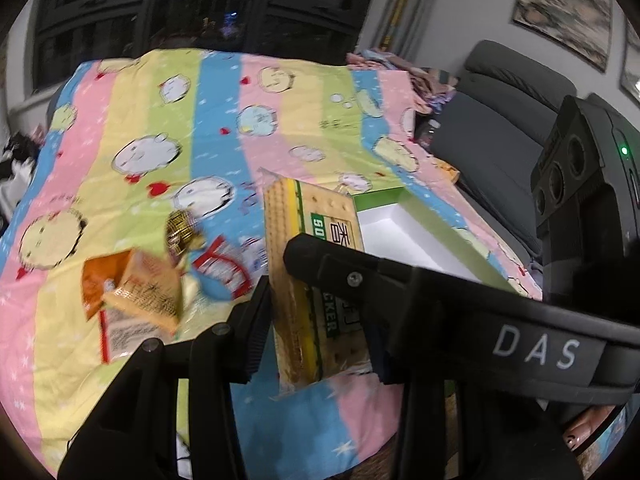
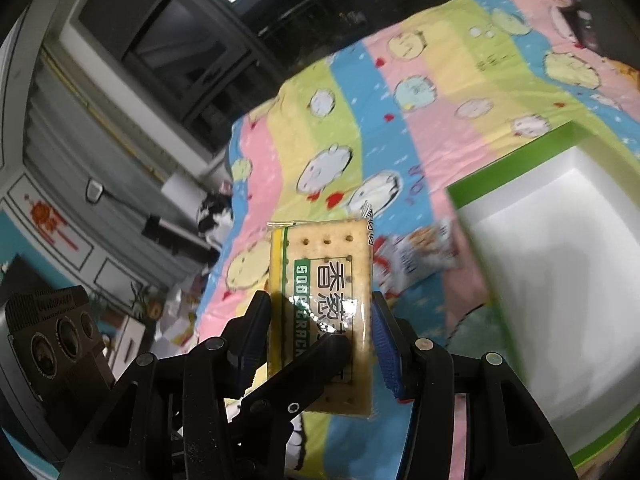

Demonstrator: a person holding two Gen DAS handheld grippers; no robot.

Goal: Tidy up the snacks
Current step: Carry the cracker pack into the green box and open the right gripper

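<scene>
A soda cracker pack (image 1: 316,264), tan with a green label, is held above the striped cartoon quilt (image 1: 168,128). My left gripper (image 1: 320,308) is shut on its lower half. My right gripper (image 2: 320,320) is also shut on the same pack (image 2: 328,276), its blue pads (image 2: 386,344) pressing both sides, with the left gripper's finger crossing in front. A green box with a white inside (image 1: 416,236) lies open on the quilt just right of the pack; in the right wrist view the box (image 2: 560,264) is at the right. Loose snack packets (image 1: 140,292) lie to the left.
A red and white packet (image 1: 224,272) and a gold-wrapped item (image 1: 182,228) lie on the quilt. A grey sofa (image 1: 492,120) stands at the right. Dark windows and a cabinet (image 2: 100,184) are behind. Another packet (image 2: 416,256) lies beside the box.
</scene>
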